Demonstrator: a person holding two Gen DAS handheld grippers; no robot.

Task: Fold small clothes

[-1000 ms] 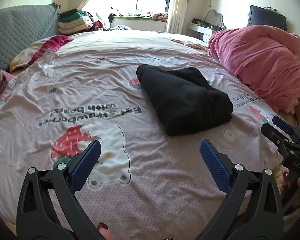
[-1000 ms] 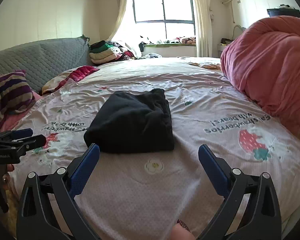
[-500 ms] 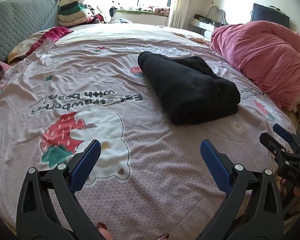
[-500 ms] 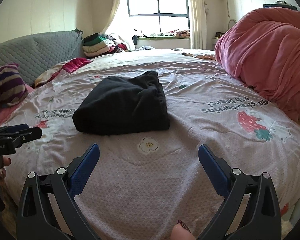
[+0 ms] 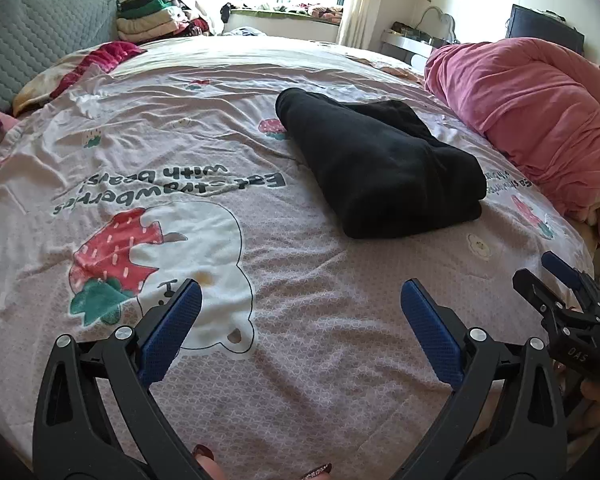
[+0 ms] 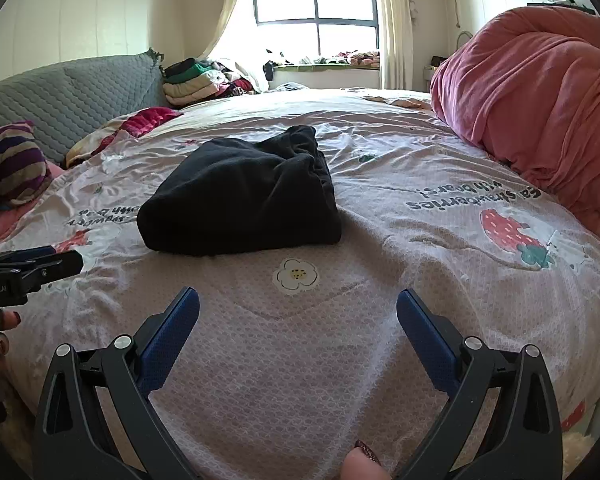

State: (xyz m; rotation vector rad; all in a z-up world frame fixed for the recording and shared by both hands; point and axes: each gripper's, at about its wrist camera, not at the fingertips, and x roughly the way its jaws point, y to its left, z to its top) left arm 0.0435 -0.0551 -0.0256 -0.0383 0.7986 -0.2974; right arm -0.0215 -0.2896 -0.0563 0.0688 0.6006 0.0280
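The black garment (image 5: 380, 172) lies on the bed sheet (image 5: 292, 280) as a thick, neat bundle with a rounded fold facing you. It looks folded already, so I think this piece is done or close to done. It sits flat by itself, with bare sheet all around it, and that is likely why you can hold both tools back from it.

Your left gripper (image 5: 300, 312) is wide open. Its two blue pads (image 5: 172, 328) stand far apart and there is nothing between them. They touch no cloth that I can see; they hang above the sheet. From this tool, the black garment is ahead and a bit to the right, well apart from the tips. The big strawberry and bear picture (image 5: 156, 264) on the sheet is just ahead of the left pad.

Your right gripper (image 6: 298, 316) is wide open too, and it holds nothing. From this tool, the black garment is ahead and a bit to the left, well apart from the tips. A small flower print (image 6: 296, 274) lies between the tips and the bundle.

Each tool shows at the edge of the other's view, so your two hands are side by side at the near edge of the bed.

The pink duvet (image 6: 540, 96) is heaped off to the right of both tools, apart from the garment.
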